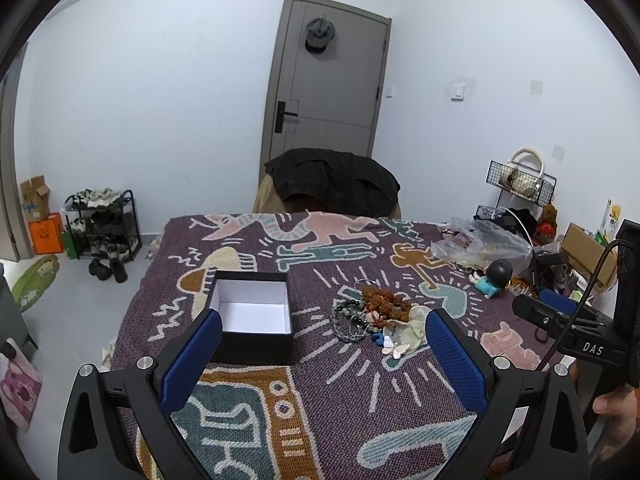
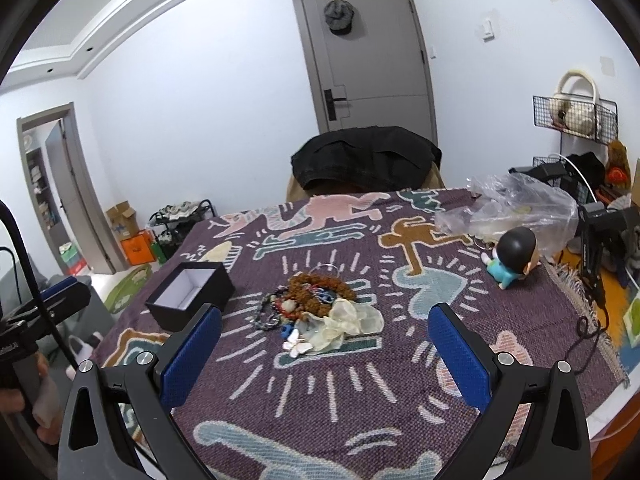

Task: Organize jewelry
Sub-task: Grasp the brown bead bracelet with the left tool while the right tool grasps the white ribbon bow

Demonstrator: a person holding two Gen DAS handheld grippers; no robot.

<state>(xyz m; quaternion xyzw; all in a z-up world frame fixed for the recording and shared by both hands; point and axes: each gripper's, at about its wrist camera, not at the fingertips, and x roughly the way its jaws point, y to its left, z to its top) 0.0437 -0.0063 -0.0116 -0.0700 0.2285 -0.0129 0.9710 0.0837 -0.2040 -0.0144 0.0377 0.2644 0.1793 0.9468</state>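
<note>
An open black box (image 1: 253,316) with a white inside sits on the patterned cloth; it also shows in the right wrist view (image 2: 191,295). A heap of jewelry (image 1: 374,314) lies to its right: brown bead strings, dark bead bracelets, a white butterfly piece (image 2: 297,345) and pale sheer fabric (image 2: 352,320). The heap shows in the right wrist view (image 2: 316,304) too. My left gripper (image 1: 323,320) is open and empty, just short of the box and heap. My right gripper (image 2: 325,316) is open and empty, just short of the heap.
A small doll with a black head (image 2: 514,254) and a crumpled clear plastic bag (image 2: 516,208) lie at the cloth's far right. A chair draped with a black garment (image 1: 332,182) stands behind the table. Cables and black gear (image 2: 596,240) crowd the right edge.
</note>
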